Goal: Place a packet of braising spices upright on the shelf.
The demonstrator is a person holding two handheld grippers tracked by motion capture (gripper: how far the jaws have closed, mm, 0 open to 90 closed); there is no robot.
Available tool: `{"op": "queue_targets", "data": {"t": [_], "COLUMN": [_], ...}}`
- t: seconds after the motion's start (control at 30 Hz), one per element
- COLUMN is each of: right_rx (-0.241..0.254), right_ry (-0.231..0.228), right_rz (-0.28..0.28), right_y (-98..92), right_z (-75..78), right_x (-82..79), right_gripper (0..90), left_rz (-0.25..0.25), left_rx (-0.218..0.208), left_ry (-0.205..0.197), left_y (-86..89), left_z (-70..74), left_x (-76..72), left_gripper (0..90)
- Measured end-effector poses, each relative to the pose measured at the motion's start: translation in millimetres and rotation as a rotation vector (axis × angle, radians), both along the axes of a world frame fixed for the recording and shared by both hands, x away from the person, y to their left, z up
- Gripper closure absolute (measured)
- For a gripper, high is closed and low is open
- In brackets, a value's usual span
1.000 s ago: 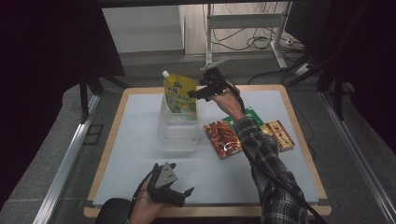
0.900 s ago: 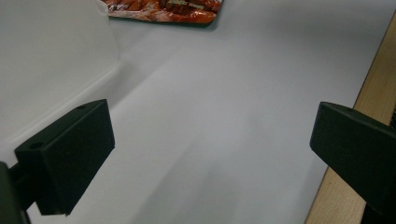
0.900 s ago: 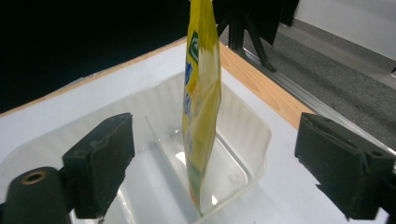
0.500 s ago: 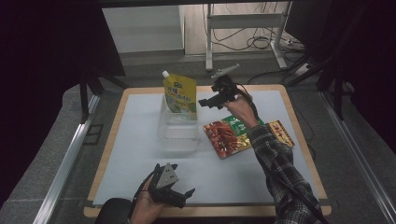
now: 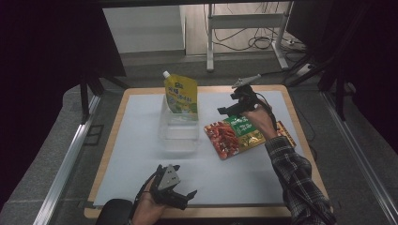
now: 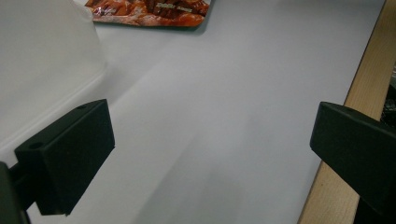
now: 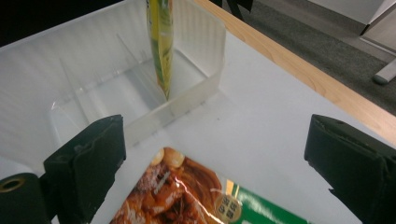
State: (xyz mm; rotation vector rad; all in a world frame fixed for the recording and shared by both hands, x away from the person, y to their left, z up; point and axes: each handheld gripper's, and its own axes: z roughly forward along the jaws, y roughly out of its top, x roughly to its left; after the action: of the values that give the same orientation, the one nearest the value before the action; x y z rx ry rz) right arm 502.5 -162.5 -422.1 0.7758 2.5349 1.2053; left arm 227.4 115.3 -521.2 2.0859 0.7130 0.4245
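A yellow spouted pouch (image 5: pixel 179 93) stands upright in the far end of a clear plastic bin (image 5: pixel 178 136). In the right gripper view the pouch (image 7: pixel 159 42) shows edge-on inside the bin (image 7: pixel 196 88). A red and green food packet (image 5: pixel 232 136) lies flat to the right of the bin. My right gripper (image 5: pixel 228 107) hovers over that packet's far end, open; its jaws have just been opening and nothing is between them. Below those jaws (image 7: pixel 215 172) lies the packet (image 7: pixel 187 196). My left gripper (image 5: pixel 180 197) rests open near the table's front edge, empty.
A second, yellowish packet (image 5: pixel 283 133) lies partly under the red and green one. White mat (image 5: pixel 141 154) covers the wooden table (image 5: pixel 300 136). In the left gripper view, the bin wall (image 6: pixel 42 60) stands at left and the wooden edge (image 6: pixel 369 84) at right.
My right gripper has moved away from the yellow pouch, rightward and toward the person, and now hangs above the packets. The pouch stays standing in the bin. The left gripper has not moved.
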Motion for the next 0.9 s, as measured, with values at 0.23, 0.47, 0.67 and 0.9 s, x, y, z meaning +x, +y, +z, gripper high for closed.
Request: {"op": "queue_targets", "data": {"t": [0.23, 0.47, 0.67, 0.9], "right_rx": [0.014, 0.015, 0.010, -0.012], "right_ry": [-0.005, 0.023, 0.037, 0.050], "right_rz": [-0.025, -0.056, -0.079, -0.124], "right_y": [-20.7, -38.1, -50.4, -68.6], "right_z": [-9.1, -20.1, -29.7, -42.7], "right_x": [-9.5, -16.4, -18.7, -18.7], "right_gripper": [5.5, 5.7, 5.7, 5.7], "left_rz": [-0.002, -0.005, -0.015, -0.019], "left_rx": [0.000, 0.003, 0.016, 0.018], "left_ry": [0.001, 0.002, 0.002, 0.004], "left_y": [-1.2, -2.0, -3.0, -4.7], "left_z": [-0.5, -1.1, -1.7, -2.8], "left_x": [-0.1, -0.2, 0.1, -0.1], "left_gripper": [0.0, 0.0, 0.0, 0.0]}}
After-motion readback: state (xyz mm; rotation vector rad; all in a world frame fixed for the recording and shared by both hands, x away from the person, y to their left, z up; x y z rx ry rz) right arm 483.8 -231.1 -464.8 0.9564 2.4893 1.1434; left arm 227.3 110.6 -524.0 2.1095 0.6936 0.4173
